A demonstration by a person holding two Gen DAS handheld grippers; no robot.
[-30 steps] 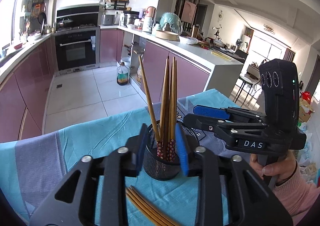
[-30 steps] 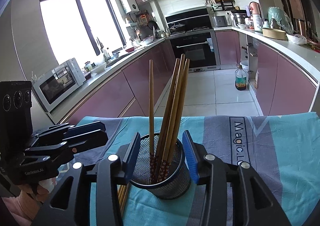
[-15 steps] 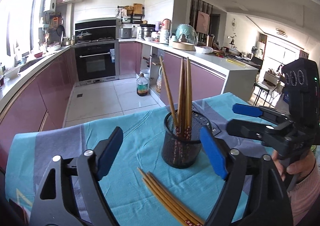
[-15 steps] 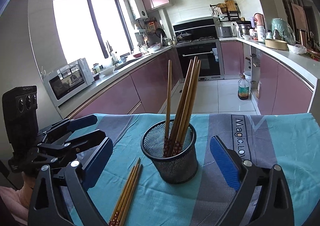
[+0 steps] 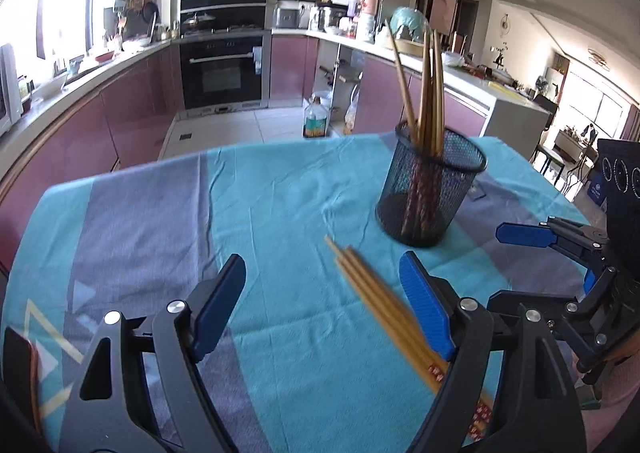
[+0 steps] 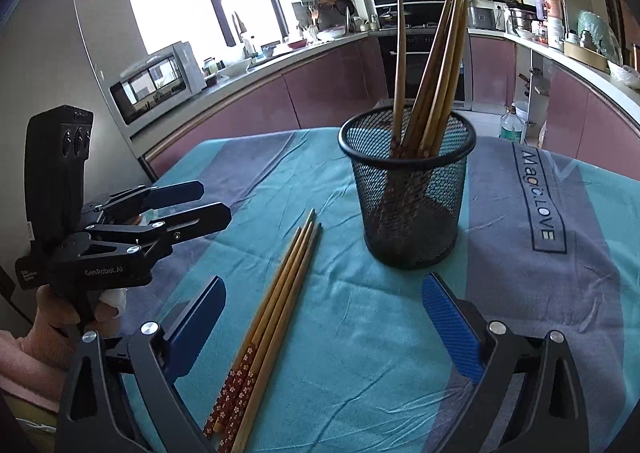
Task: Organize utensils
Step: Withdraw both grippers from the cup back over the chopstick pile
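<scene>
A black mesh cup (image 5: pixel 428 197) (image 6: pixel 408 213) stands upright on the teal-and-grey cloth (image 5: pixel 280 193), with several wooden chopsticks (image 5: pixel 430 93) (image 6: pixel 436 73) standing in it. Several loose chopsticks (image 5: pixel 372 293) (image 6: pixel 276 301) lie side by side on the cloth in front of the cup. My left gripper (image 5: pixel 322 269) hovers over their thin ends; its wide jaws are closing slightly and press on nothing. My right gripper (image 6: pixel 324 285) is open and empty, with the loose chopsticks between its fingers and the cup just beyond. Each gripper shows at the edge of the other's view.
The far table edge lies just behind the cup. Beyond it are the tiled floor, mauve cabinets, an oven (image 5: pixel 222 69), a microwave (image 6: pixel 156 81) and an oil bottle (image 5: pixel 316 121) on the floor. A hand in a pink sleeve (image 6: pixel 52 317) holds the left gripper.
Both grippers opened wide from close around the mesh cup and drew back and down. The cup now stands farther off, and the loose chopsticks lie in plain view.
</scene>
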